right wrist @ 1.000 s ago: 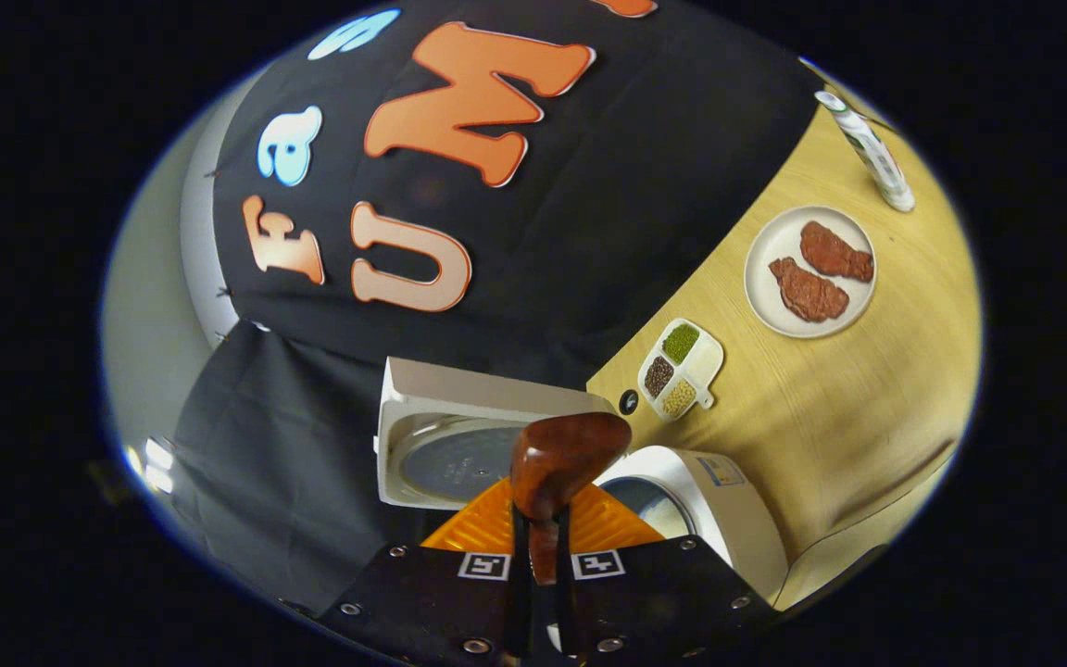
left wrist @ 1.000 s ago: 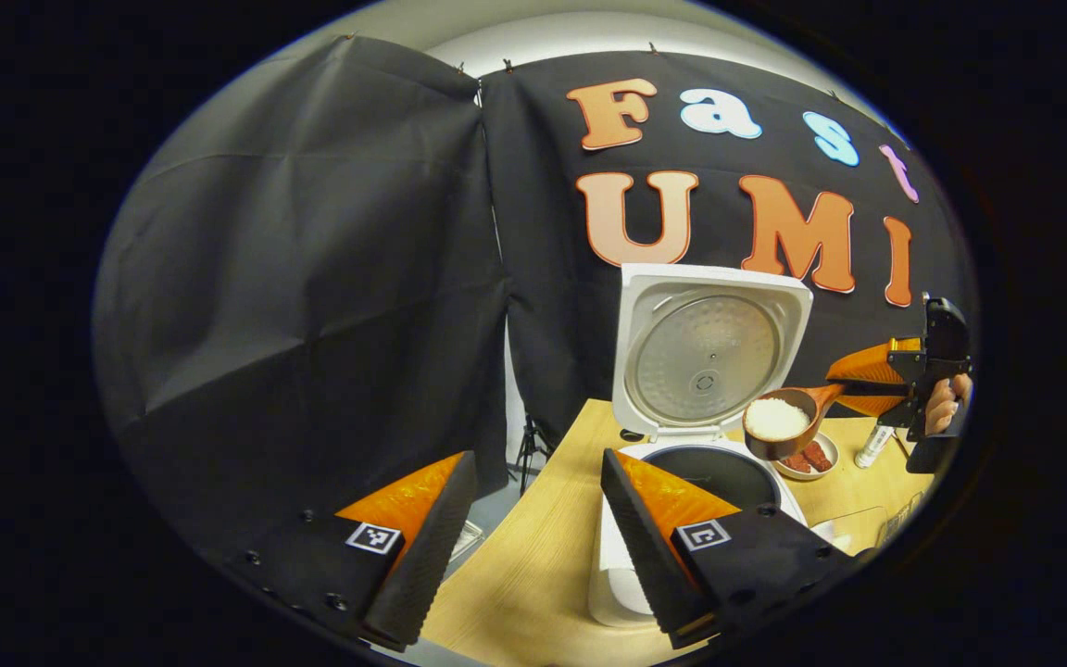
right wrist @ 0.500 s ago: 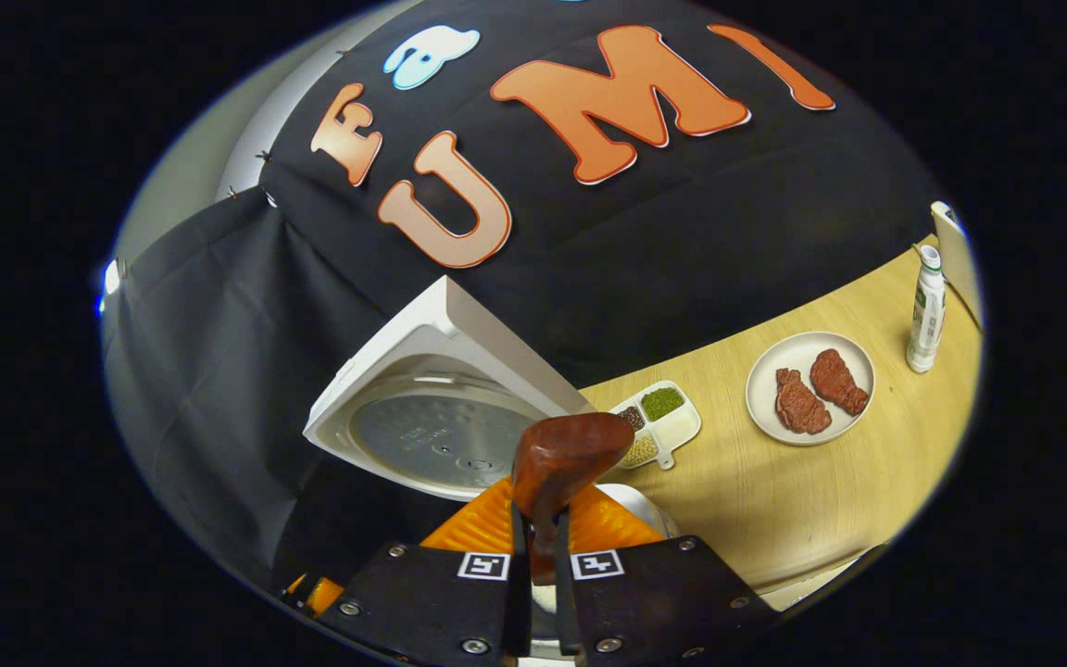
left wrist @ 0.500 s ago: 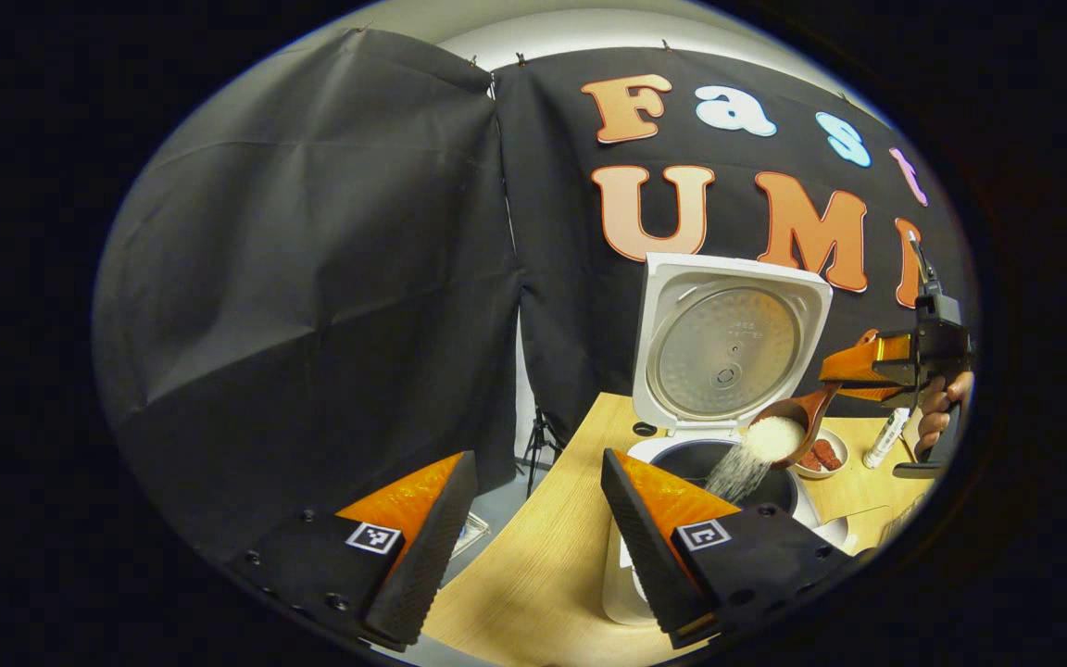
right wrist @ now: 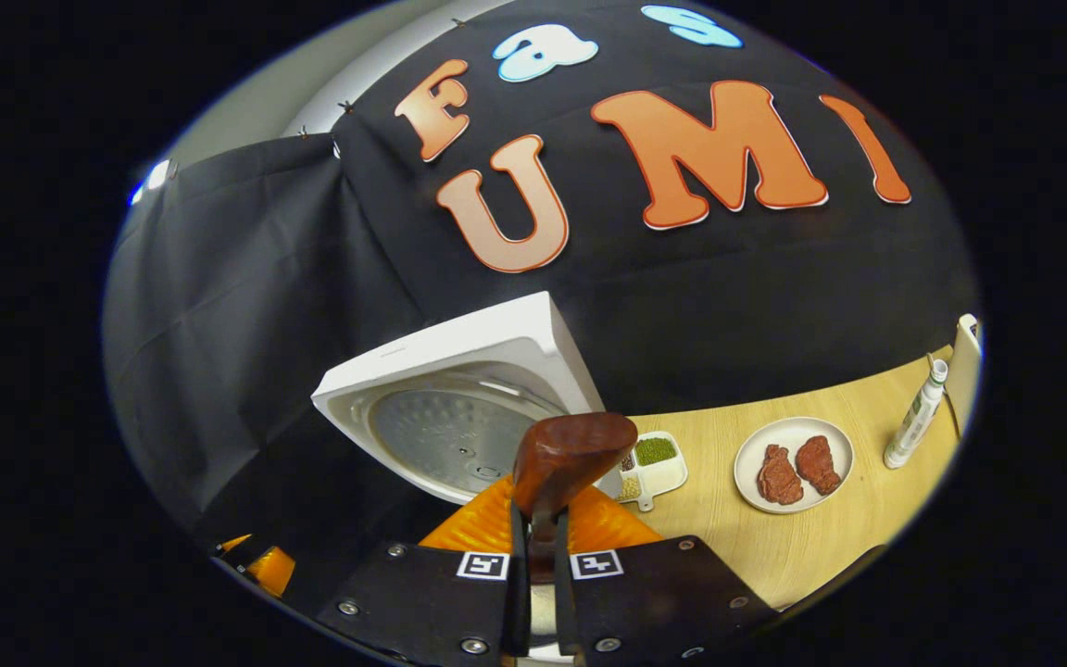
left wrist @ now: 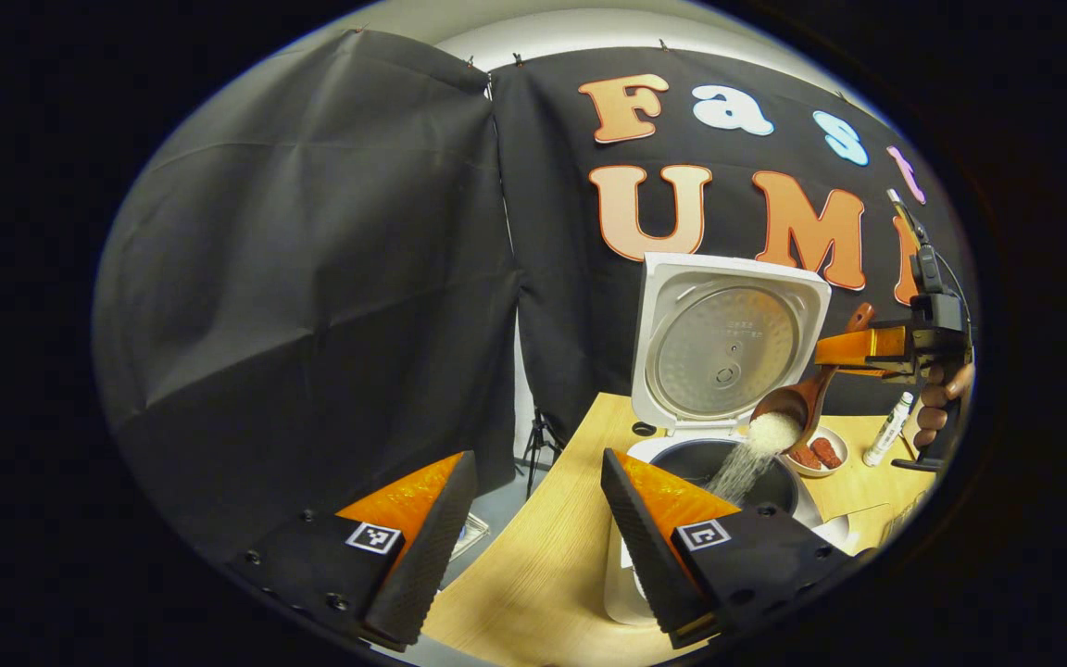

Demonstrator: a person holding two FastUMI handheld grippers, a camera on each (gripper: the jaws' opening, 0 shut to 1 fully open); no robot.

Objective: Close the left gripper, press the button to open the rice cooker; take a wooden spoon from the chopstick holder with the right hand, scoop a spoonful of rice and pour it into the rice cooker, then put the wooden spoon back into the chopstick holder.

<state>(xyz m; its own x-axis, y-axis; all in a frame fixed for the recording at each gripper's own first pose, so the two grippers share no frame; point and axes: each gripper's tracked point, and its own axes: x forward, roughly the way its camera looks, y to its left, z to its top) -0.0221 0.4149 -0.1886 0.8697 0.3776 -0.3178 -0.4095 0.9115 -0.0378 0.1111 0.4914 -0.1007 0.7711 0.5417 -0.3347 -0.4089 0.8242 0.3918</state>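
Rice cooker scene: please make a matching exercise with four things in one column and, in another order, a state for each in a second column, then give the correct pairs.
Things:
1. rice cooker lid
2. wooden spoon
3. plate
4. left gripper

States:
A. tilted, with rice falling from it
B. open and holding nothing
C. raised upright
D. lying on the table with two pieces of meat on it

Correct pairs: 1-C, 2-A, 3-D, 4-B. The right gripper holds the spoon by its handle, and the rice falls into the open rice cooker.
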